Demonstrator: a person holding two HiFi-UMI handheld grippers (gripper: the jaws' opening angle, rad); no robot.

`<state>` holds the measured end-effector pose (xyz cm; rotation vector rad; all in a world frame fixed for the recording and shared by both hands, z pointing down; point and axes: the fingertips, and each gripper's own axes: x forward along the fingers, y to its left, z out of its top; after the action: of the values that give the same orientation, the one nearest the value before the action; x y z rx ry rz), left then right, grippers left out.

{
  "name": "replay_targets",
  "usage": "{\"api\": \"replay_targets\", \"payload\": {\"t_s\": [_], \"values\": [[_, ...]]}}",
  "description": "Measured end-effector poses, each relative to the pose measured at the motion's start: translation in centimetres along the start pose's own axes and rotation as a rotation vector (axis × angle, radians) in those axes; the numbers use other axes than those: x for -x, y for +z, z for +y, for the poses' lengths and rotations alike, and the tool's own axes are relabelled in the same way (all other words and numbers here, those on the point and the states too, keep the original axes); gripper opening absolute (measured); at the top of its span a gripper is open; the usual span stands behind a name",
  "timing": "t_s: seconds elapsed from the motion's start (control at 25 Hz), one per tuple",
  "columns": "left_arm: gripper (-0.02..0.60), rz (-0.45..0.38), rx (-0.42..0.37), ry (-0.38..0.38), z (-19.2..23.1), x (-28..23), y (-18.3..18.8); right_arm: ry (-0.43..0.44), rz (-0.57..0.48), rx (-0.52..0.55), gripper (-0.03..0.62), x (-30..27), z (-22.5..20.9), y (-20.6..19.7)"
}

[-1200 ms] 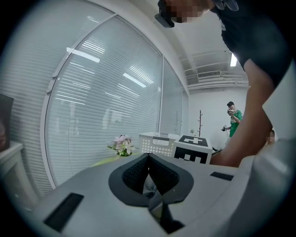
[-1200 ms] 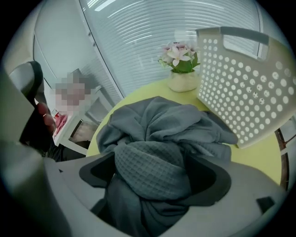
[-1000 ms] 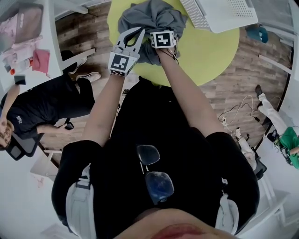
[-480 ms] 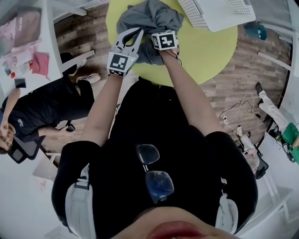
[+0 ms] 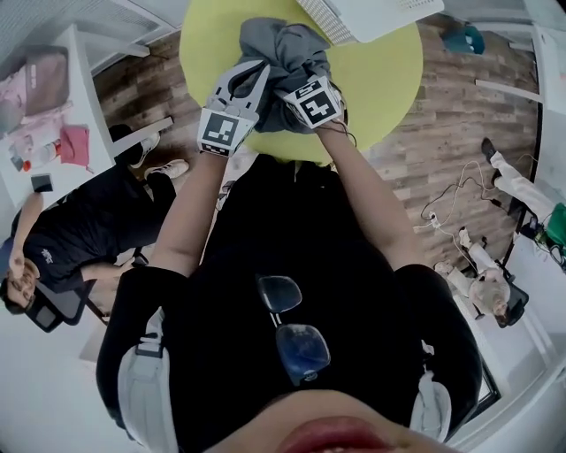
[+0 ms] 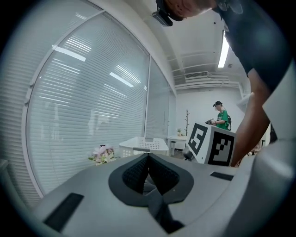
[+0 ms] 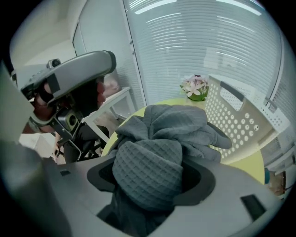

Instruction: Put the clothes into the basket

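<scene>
A round yellow-green table [image 5: 389, 80] stands on a wood-plank floor [image 5: 460, 115]. On the table's near left lies a bunched grey waffle-knit garment [image 5: 279, 49]; at its far right edge, a white perforated plastic basket [image 5: 371, 11], with a small pot of pink-and-white flowers [image 7: 196, 87] beside it.

- Garment [image 7: 152, 176]: grey waffle-knit cloth, matt and soft.
- Basket [image 7: 240, 122]: white plastic, smooth, perforated.
- Tabletop [image 5: 389, 80]: yellow-green, smooth, matt.
- Floor [image 5: 469, 124]: wood-look planks, grained.
- Left tongs [image 6: 149, 157]: matt grey plastic shell, finely ribbed black pads [image 6: 136, 173].
</scene>
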<state>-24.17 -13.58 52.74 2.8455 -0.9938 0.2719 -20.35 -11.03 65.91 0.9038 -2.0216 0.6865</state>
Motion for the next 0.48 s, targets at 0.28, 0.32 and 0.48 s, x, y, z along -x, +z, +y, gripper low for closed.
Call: {"api": "replay_targets", "payload": {"t_s": [0.28, 0.32, 0.48], "values": [[0.009, -0.005, -0.019, -0.090, -6.2, -1.8, 1.2, 0.016, -0.006, 0.009, 0.342, 5.6, -1.2, -3.2], [0.009, -0.010, -0.015, -0.104, -7.2, -2.1, 1.5, 0.021, -0.009, 0.005, 0.342, 6.5, -1.4, -3.7], [0.009, -0.033, -0.007, -0.150, -11.7, -3.6, 3.2, 0.020, -0.018, -0.015, 0.342, 10.6, -2.6, -6.8]]}}
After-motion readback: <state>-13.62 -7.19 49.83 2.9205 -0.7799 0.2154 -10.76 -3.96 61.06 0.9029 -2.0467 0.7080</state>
